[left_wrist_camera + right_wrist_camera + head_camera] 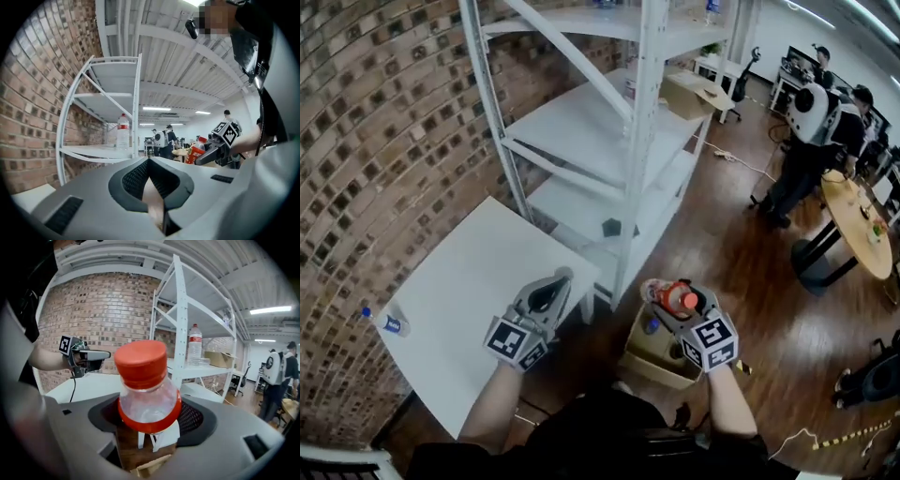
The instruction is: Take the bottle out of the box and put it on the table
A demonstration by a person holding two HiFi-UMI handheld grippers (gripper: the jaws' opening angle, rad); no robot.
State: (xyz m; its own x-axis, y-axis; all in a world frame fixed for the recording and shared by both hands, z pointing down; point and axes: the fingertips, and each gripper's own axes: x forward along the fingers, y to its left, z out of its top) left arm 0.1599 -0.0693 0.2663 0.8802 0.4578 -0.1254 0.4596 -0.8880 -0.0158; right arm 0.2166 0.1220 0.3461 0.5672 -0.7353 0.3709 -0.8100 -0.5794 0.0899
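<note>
Right gripper [663,292] is clamped on the bottle [679,300]: the jaws stand wide and pinch the clear body right under the red band. The orange cap sticks out past the fingertips, away from your hand.

That grip looks chosen for hold. With the pads low on the shoulder, the flare above them should stop the bottle slipping through, and the base is left free for setting down.

Left gripper [557,283] has its tips together with nothing between them. It hangs over the near corner of the table [459,281], which reads as parked. It's out of the way and takes no part in the carry.

Bottle position: in the air, clear of the box [649,364], which sits open on the floor almost directly below it. It's beside the table's right edge, not over the top, and level with the left gripper.

My read is that the extraction is done and the placement isn't. You need to go sideways over the white top, then tip the bottle so its base goes down first.

There's plenty of bare surface. The only other thing on the table is a blue-capped bottle [390,323] at the far left, well apart. The shelf [623,141] leg stands close to that table corner, so watch it on the swing.
</note>
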